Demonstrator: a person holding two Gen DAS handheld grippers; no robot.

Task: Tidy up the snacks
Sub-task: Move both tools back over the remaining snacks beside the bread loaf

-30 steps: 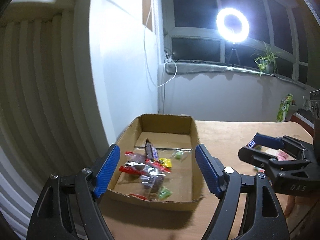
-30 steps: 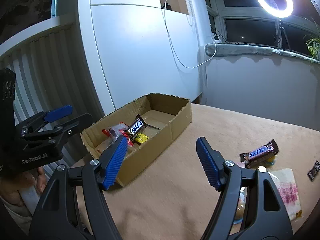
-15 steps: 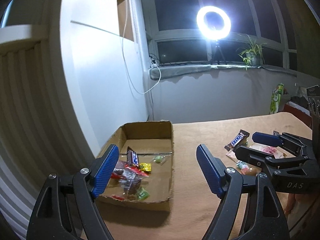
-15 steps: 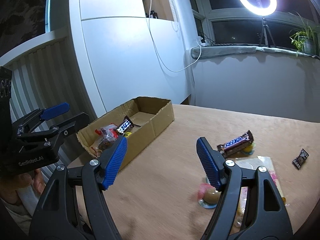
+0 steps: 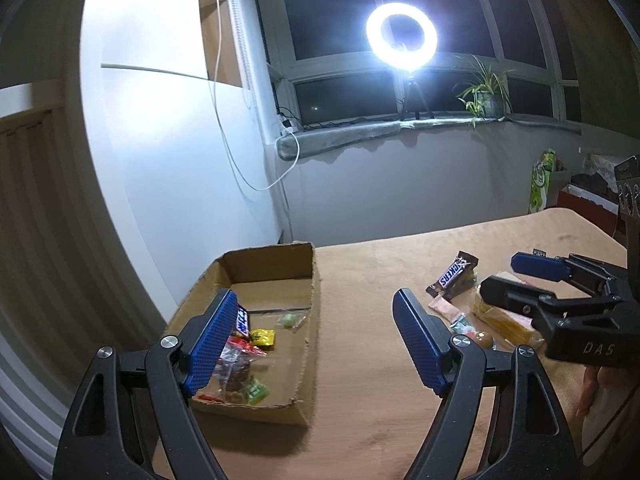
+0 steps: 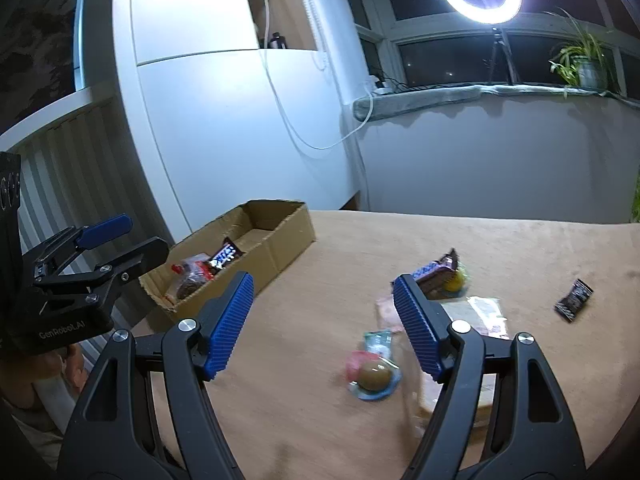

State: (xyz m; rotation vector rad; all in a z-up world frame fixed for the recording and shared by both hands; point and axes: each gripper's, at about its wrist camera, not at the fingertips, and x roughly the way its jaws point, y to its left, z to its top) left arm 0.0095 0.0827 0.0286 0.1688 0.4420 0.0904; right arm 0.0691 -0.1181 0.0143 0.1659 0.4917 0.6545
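Left wrist view: the left tool hangs open and empty above the tan table, its left pad over the cardboard box. Wrapped snacks lie inside the box. To the right, a Snickers bar and other loose snacks lie on the table beside the right tool.

Right wrist view: the right tool is open, holding nothing. Just beyond its right pad lie the Snickers bar and a round sweet; a small dark packet sits apart at right. The box stands at left, beside the left tool.
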